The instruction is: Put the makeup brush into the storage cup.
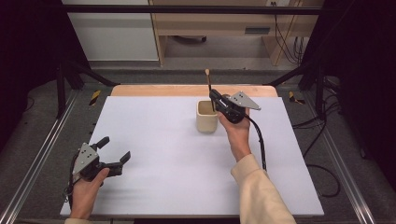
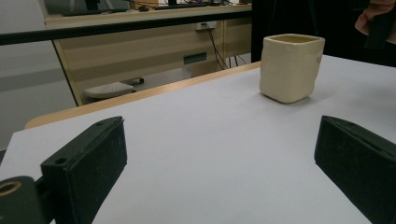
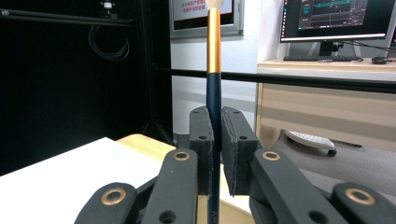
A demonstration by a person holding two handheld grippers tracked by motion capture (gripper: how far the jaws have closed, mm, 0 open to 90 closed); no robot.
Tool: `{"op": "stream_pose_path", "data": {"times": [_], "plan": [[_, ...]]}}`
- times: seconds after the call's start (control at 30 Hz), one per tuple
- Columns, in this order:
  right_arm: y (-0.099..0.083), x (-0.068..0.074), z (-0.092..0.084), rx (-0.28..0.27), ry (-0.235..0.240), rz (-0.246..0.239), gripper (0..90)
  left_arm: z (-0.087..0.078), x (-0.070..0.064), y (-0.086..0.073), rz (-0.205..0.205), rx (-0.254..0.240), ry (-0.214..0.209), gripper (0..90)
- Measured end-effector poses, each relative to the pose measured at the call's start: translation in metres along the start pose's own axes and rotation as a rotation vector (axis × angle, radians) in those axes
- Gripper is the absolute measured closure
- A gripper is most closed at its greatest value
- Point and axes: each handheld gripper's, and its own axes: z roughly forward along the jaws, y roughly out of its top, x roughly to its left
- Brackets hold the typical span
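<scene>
So the right hand-held gripper (image 1: 214, 96) is clenched on a brush (image 1: 208, 85), a thin one with a dark blue handle, a gold ferrule and a pale tip. In the right gripper view you can see the brush (image 3: 214, 70) standing upright, pinched between the two pads with the tip pointing up. From the high view the brush is held right over the far side of the cream cup (image 1: 206, 116), and its lower end looks like it dips at or just inside the rim, though I can't tell if it touches the bottom or the wall.

The cup sits on the white table (image 1: 163, 154), toward the far edge, a bit right of centre. The left gripper view shows the cup (image 2: 290, 67) standing upright on its own, nothing beside it.

The left hand-held gripper (image 1: 114, 151) is released, jaws spread wide with nothing between them, parked low near the front left corner of the table, well apart from the cup.

My read: this is the "drop the brush in the cup" step, nearly done. Next move probably needs the brush lowered straight down until the handle end rests inside, then the jaws eased apart so it leans on the rim instead of tipping the cup. Cup looks light, so a sideways nudge could shift it
</scene>
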Motion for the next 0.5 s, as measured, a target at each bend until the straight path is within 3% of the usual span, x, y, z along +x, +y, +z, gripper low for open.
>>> {"op": "stream_pose_path", "data": {"times": [0.5], "plan": [[-0.0058, -0.0024, -0.0003, 0.009, 0.004, 0.012, 83.5, -0.0006, 0.0006, 0.0004, -0.016, -0.016, -0.014, 1.7]]}}
